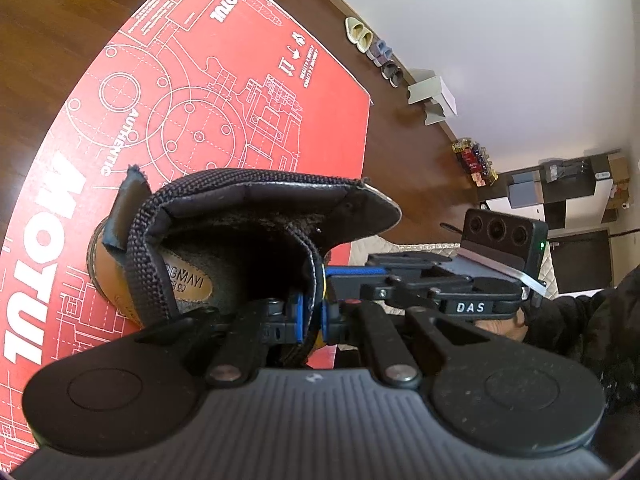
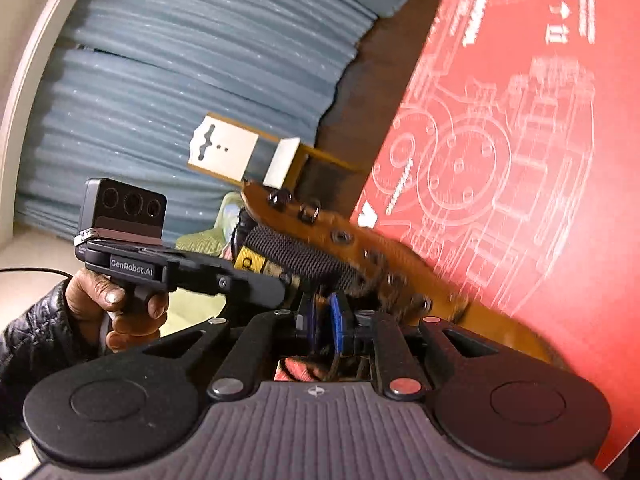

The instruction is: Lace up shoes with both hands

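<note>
Red printed cardboard [image 1: 256, 92] carries the tan boot [image 1: 116, 276]; my left gripper [image 1: 311, 316] pinches its black webbing collar [image 1: 316, 264], while my right gripper [image 2: 325, 320], jaws parted, sits just beside the eyelet flap [image 2: 320, 224], gripping nothing.

Tan leather boot [image 1: 120, 280] with woven black collar, on matt red printed cardboard [image 1: 200, 100].

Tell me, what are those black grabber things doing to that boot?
A person works two hand-held grippers on a brown boot lying on a red cardboard sheet. The left gripper pinches the boot's black collar edge. The right gripper sits by the eyelets, fingers slightly apart. No lace shows clearly.
</note>
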### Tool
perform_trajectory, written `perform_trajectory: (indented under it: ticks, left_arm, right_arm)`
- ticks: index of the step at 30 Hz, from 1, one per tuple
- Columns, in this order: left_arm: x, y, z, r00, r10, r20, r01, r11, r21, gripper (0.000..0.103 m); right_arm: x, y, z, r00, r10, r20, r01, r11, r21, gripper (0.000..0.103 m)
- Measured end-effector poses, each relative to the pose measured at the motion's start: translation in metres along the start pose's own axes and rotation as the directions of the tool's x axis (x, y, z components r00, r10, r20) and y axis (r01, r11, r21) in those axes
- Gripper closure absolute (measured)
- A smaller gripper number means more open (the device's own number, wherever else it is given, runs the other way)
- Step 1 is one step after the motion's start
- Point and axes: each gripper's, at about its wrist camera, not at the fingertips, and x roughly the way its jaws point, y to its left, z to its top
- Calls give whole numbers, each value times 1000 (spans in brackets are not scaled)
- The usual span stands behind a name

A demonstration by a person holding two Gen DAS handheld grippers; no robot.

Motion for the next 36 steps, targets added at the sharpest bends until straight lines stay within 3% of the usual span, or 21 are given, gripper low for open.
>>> perform_trajectory:
  ticks: [15, 19, 25, 28, 36]
  left_arm:
    - [-1, -1, -4, 1000, 1, 14, -2, 1000, 29, 98]
    - [-5, -1, -6, 1000, -9, 19, 9, 1000, 17, 98]
    - [-4, -3, -5, 1000, -6, 20, 5, 999, 42, 94]
    - [-4, -3, -5, 1000, -5, 17, 5, 999, 45, 94]
    - [-4, 4, -5, 999, -39, 27, 39, 999, -4, 97]
  right_arm:
    - [13, 3, 7, 1000, 9, -7, -10, 993, -120, 90]
    - [17, 3, 10, 1000, 12, -24, -15, 994, -111, 99]
    - [-3, -2, 15, 999, 8, 36, -5, 998, -70, 100]
    - [-5, -1, 14, 1000, 14, 24, -13, 998, -61, 100]
    - [9, 0, -8, 994, 9, -106, -13, 999, -37, 85]
